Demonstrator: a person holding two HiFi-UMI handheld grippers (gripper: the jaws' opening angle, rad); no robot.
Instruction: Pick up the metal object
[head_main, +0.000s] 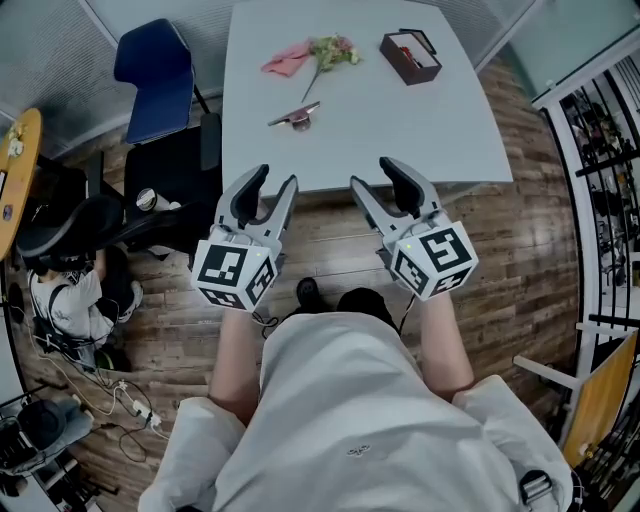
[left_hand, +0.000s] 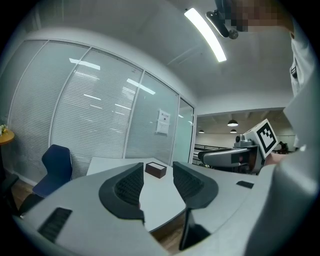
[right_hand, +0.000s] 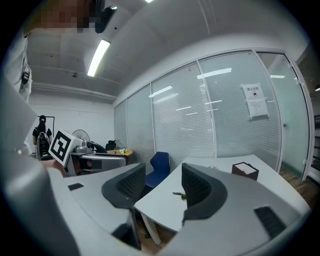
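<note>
Hovering just before the near edge of the table (head_main: 400, 140), the left gripper (head_main: 277, 180) and right gripper (head_main: 373, 173) both stand with jaws wide apart and empty — nothing between the pads, nothing touched. The pick-up looks barely begun: the reach, the closing and the lift are all left. Farther out, the metal object (head_main: 296, 116) lies untouched on the tabletop, left of centre — nearer than the flower (head_main: 333, 50) and box (head_main: 410, 56).

- Counter (head_main: 400, 140): near edge bare.
- Box (head_main: 410, 56), flowers (head_main: 335, 50) and cloth (head_main: 287, 60) line the far edge.
- Metal object (head_main: 295, 117): open on its near side.
- Chair (head_main: 155, 80) flanks the left edge.
</note>
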